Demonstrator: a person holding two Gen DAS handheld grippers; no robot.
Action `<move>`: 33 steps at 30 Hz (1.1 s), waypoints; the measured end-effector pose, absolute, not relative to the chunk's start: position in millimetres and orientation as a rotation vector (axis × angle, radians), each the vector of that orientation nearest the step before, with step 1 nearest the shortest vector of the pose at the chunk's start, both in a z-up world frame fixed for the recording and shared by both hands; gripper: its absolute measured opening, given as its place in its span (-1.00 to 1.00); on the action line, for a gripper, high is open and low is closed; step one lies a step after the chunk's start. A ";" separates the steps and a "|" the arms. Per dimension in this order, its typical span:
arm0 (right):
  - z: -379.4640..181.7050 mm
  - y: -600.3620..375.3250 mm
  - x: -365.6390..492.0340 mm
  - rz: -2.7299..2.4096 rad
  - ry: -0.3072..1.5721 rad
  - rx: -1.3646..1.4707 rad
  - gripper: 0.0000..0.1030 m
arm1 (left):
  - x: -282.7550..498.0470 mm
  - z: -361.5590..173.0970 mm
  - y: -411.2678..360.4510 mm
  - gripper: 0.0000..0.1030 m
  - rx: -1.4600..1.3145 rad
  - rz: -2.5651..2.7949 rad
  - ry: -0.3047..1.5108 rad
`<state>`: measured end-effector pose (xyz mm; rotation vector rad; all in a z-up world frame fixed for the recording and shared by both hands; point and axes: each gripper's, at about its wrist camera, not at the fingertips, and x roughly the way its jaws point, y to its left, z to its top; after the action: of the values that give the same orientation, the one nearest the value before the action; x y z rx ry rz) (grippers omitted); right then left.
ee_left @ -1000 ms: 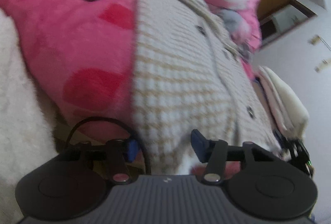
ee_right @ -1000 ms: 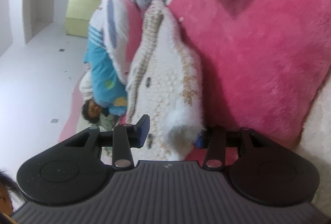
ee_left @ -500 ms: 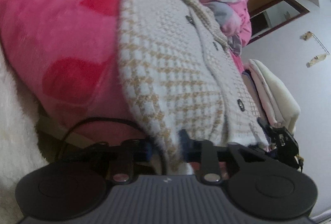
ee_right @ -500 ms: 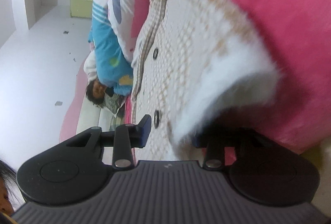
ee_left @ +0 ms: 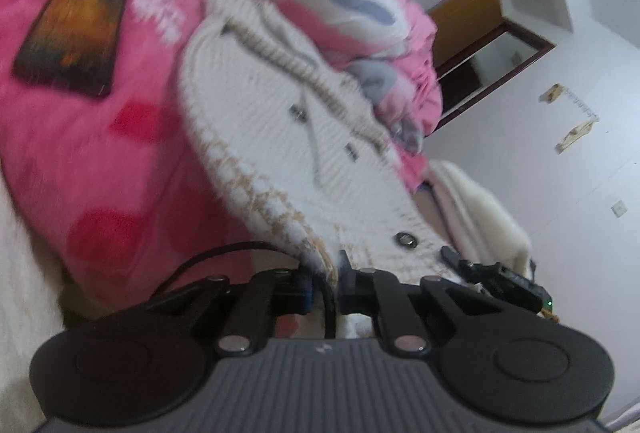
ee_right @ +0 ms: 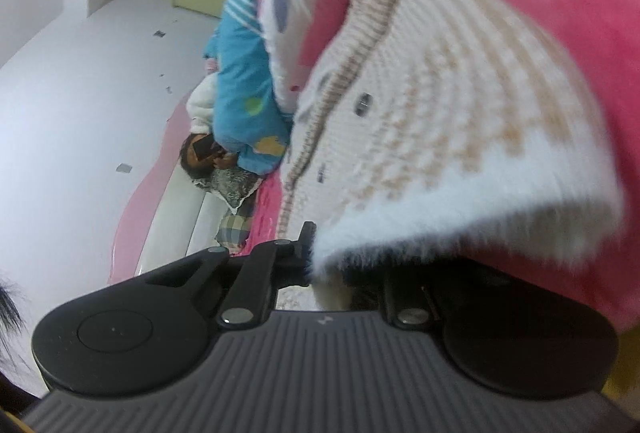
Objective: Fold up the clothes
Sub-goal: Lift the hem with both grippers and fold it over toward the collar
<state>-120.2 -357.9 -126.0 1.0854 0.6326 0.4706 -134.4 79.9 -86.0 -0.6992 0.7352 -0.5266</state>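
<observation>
Left hand-held gripper [ee_left: 325, 287] and right hand-held gripper [ee_right: 320, 261], jaws just closing, each clamp the near hem of the cardigan [ee_left: 288, 137], which stretches lengthwise straight away from both, collar farthest, over the pink bed [ee_left: 80, 169].

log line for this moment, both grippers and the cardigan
left gripper: closed on cardigan hem | right gripper: closed on hem | hem lifted off pink blanket
</observation>
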 end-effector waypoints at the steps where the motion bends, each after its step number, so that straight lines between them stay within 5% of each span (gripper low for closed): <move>1: -120.0 -356.0 -117.6 0.475 0.624 1.064 -0.79 | -131.7 -79.9 77.9 -0.80 -0.692 -0.530 0.718; 16: -43.2 -346.2 -43.8 0.532 0.488 0.854 -0.79 | -52.2 -10.8 74.8 -0.81 -0.646 -0.515 0.504; 33: -18.6 -348.9 160.2 0.523 0.500 0.813 -0.79 | 135.5 11.7 76.0 -0.81 -0.644 -0.375 0.423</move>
<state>160.2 -348.9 -18.6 0.8134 0.5002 0.5228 135.5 76.0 11.7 -0.6441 0.4234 -0.3747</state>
